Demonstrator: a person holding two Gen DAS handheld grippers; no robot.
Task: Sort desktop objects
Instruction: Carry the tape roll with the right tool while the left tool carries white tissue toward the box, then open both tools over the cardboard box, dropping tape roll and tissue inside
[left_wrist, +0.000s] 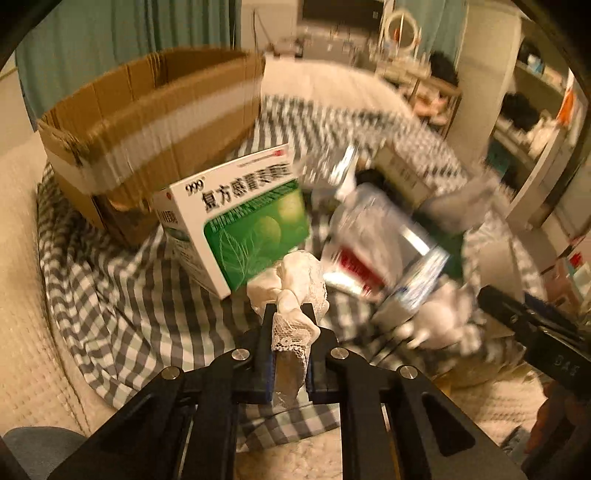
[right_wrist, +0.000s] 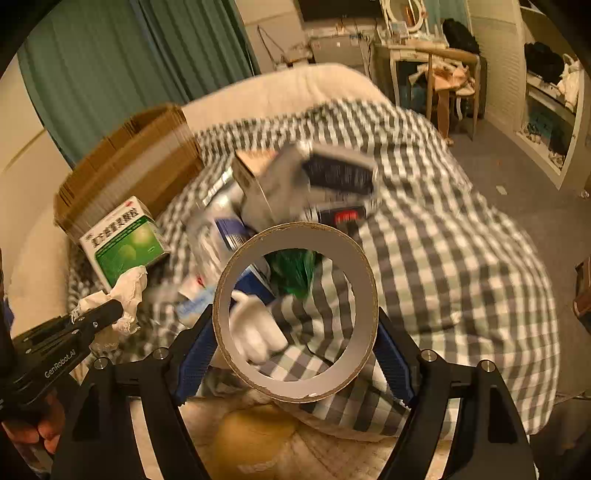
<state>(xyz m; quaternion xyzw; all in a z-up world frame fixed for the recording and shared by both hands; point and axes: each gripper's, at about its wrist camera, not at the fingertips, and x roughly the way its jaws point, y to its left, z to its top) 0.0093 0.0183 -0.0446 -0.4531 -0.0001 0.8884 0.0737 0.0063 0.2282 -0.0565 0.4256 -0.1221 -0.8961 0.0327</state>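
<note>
**Both grippers loaded over a cluttered checked cloth**

The left gripper (left_wrist: 290, 314) has its two black fingers drawn close together on a crumpled white lace-trimmed cloth (left_wrist: 295, 291), which bunches up above the fingertips and hangs down between them. The right gripper (right_wrist: 295, 332) stands wide, its blue-padded fingers (right_wrist: 195, 354) pressing the outer sides of a brown cardboard-cored tape roll (right_wrist: 295, 310) held on edge, its hole facing the camera.

Just beyond the lace cloth, a white and green medicine box with Chinese print (left_wrist: 236, 218) stands tilted on the grey-and-white checked cloth (left_wrist: 122, 295) that covers a cream quilted bed (left_wrist: 26, 332). Behind the box, near the cloth's far-left edge, sits an open brown cardboard carton (left_wrist: 147, 122) banded with pale tape. To the right of the medicine box lies a blurred heap of packets and boxes (left_wrist: 388, 243), too smeared to tell apart. A white glove-like item (right_wrist: 255, 332) shows through the tape roll's hole.
</note>
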